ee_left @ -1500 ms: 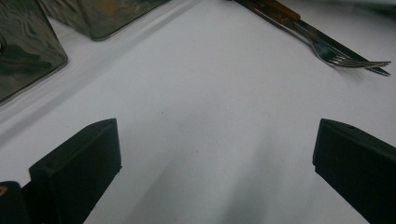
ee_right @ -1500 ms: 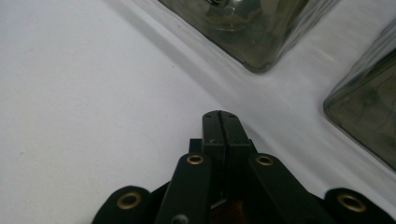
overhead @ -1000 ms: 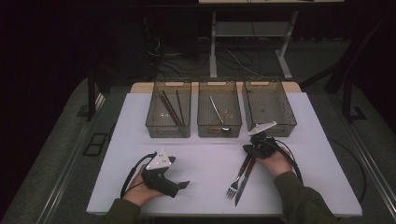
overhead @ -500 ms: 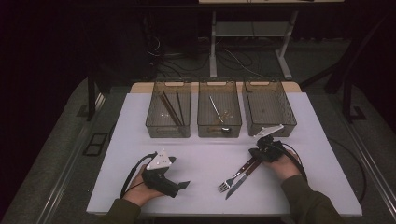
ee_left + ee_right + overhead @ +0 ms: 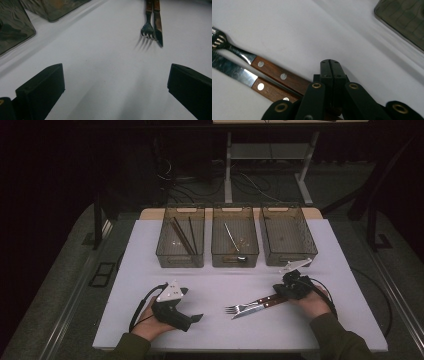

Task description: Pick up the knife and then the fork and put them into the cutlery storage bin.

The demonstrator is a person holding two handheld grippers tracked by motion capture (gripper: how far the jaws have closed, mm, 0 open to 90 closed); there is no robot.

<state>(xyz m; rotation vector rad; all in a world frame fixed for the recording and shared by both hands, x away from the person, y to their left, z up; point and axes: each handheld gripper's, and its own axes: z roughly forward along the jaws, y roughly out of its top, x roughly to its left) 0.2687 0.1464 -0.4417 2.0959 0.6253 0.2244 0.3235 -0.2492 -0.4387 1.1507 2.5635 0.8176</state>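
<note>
A fork (image 5: 239,308) and a knife (image 5: 250,313), both with riveted wooden handles, lie side by side on the white table, tips pointing left. My right gripper (image 5: 279,292) sits at their handle ends. In the right gripper view its jaws are pressed together with nothing between them (image 5: 330,67), and the fork handle (image 5: 279,75) and knife handle (image 5: 268,90) run under its left side. My left gripper (image 5: 192,307) rests at the front left with its jaws wide apart (image 5: 116,75) and empty. The fork (image 5: 148,28) and knife (image 5: 158,30) lie ahead of it.
Three smoky see-through bins stand in a row at the back. The left bin (image 5: 180,265) holds dark sticks (image 5: 182,236), the middle bin (image 5: 235,265) a metal utensil (image 5: 231,237), and the right bin (image 5: 287,262) looks bare. The table (image 5: 145,275) ends near my forearms.
My right gripper has slid to the right. The fork and knife have swung with it, from slanting toward the front edge to lying nearly across the table. The left gripper has stayed put.
</note>
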